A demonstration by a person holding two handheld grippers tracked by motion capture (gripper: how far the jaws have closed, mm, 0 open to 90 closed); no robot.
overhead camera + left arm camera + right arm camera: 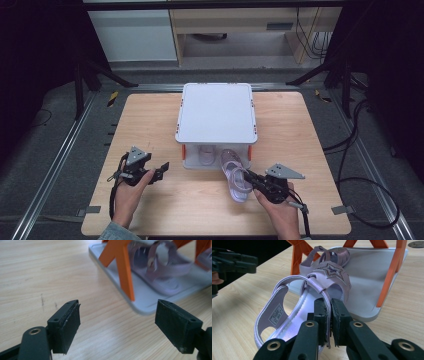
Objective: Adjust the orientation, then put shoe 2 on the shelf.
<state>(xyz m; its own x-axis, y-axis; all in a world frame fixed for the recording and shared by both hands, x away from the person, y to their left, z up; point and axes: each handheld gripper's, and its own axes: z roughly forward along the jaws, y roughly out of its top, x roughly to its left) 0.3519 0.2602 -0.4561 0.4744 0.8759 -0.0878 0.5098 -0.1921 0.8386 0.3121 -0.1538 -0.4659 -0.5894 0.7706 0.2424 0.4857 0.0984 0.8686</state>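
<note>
Right gripper (327, 322) clamped on side edge of lilac sandal (312, 305), jaws nearly closed with just the sole rim between them. Sandal toe-in toward lower shelf of white rack (216, 112), heel end out over wooden table (150, 125), toe at or just past shelf lip. Second sandal (337, 253) already parked deeper on grey shelf plate (372, 272), between orange legs (389, 277).

Left gripper (117, 322) idle near rack's left front corner, jaws wide apart, nothing held, hovering low over table.

Step in hand, by the look of it: sliding held sandal onto shelf beside its mate. Could equally be pulling it out; hard to call from stills, and contact between the two sandals unclear in high view.

Next move, if inserting: push forward along shelf, keep sole flat, clear right-hand orange leg, stop short of shoving the other sandal. Then release and back straight out. Left gripper available to steady rack if it slides.
</note>
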